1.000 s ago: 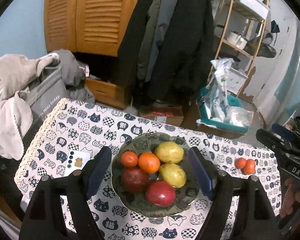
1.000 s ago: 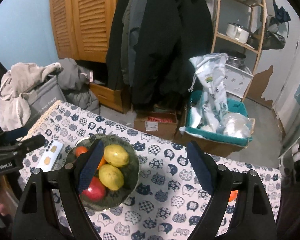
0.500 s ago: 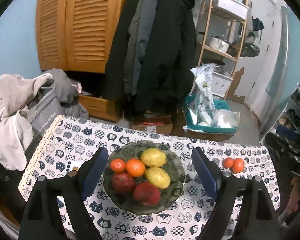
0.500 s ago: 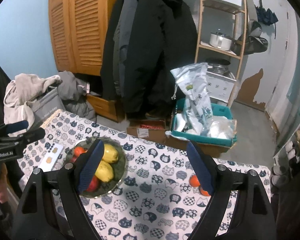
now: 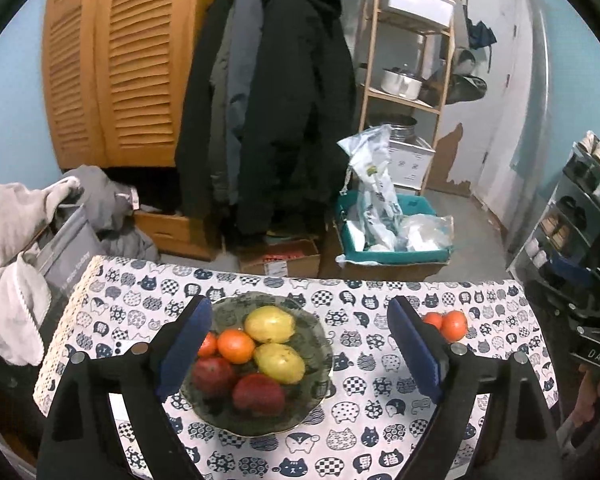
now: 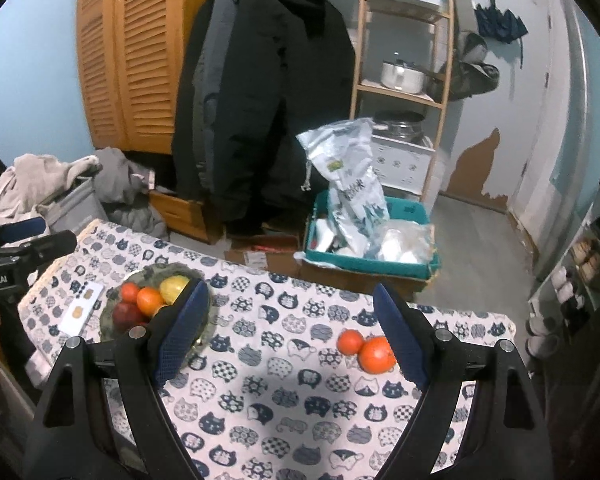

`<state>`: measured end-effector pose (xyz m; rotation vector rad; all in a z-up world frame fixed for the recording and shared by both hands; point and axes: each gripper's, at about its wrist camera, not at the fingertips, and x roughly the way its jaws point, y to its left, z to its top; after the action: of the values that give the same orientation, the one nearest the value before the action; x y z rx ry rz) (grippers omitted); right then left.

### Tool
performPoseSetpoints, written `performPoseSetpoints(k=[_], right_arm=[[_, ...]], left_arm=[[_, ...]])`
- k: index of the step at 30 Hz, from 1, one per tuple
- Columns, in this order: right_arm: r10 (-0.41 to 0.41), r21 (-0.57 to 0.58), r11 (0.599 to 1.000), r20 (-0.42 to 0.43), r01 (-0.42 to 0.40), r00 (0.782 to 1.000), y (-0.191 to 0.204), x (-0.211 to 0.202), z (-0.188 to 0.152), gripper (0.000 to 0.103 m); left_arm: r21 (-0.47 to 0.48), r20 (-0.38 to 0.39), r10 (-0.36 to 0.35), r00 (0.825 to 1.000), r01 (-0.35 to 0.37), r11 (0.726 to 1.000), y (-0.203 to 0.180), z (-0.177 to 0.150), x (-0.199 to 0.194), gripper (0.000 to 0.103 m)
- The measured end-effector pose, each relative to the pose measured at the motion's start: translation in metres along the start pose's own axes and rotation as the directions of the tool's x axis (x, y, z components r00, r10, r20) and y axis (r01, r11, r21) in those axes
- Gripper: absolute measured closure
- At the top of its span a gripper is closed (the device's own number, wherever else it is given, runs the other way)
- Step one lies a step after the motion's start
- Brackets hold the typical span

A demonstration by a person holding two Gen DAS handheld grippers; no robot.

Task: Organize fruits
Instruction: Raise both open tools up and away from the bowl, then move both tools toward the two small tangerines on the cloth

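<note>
**Fruit plate and two loose oranges seen from above, both grippers empty**

A table covered with a white cloth [image 5: 364, 364] printed with dark blue cats is seen from above and at a slant. On the left part of the cloth a dark green plate [image 5: 320, 344] is set, and fruit is heaped on it: two yellow fruits [image 5: 270, 324], two oranges [image 5: 236, 346] and two red fruits [image 5: 256, 394], all touching one another. Well apart from the plate, near the table's right end, two more oranges [image 6: 374, 354] are seen lying on the cloth, pressed against each other.

The left gripper [image 5: 300, 344] is held above the plate with its blue-padded fingers [image 5: 184, 348] spread wide; its jaws have just been opening, and nothing is pinched between them. The right gripper [image 6: 290, 334] is held above the middle of the cloth, its jaws also spread wide and empty; its right finger partly covers the larger loose orange in the picture, with no contact shown. A white phone-like card [image 6: 82, 308] is seen lying just left of the plate.

Behind the table, dark coats [image 5: 276, 120] are hung before a louvred wooden wardrobe [image 5: 124, 72], and a teal crate [image 6: 368, 256] of bags is set on the floor.
</note>
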<state>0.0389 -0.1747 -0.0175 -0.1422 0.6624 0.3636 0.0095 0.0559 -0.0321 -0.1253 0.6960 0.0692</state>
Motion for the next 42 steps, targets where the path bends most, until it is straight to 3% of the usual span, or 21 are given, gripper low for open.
performPoseSetpoints(k=[13,21,30,42], right_arm=[[-0.056,0.088,0.994,-0.038,0.059,0.998,-0.051,0.003,-0.021,0.018],[-0.096,0.129,0.985,-0.125,0.112,0.988,-0.083,0.030,-0.039,0.018],[-0.113,0.152,0.976,-0.264,0.157,0.958,-0.115,0.089,-0.068,0.018],[-0.039,0.216,0.966,-0.416,0.140,0.909,-0.141,0.182,-0.103,0.018]], left_arm=[[0.056,-0.033,-0.036,0.999,0.038,0.998,-0.042,0.002,0.018,0.009],[0.085,-0.092,-0.052,0.994,0.060,0.995,-0.062,-0.003,0.051,0.009],[0.100,-0.183,-0.057,0.981,0.076,0.992,-0.082,-0.013,0.103,0.009],[0.116,-0.284,-0.043,0.958,0.079,0.990,-0.104,-0.031,0.176,0.009]])
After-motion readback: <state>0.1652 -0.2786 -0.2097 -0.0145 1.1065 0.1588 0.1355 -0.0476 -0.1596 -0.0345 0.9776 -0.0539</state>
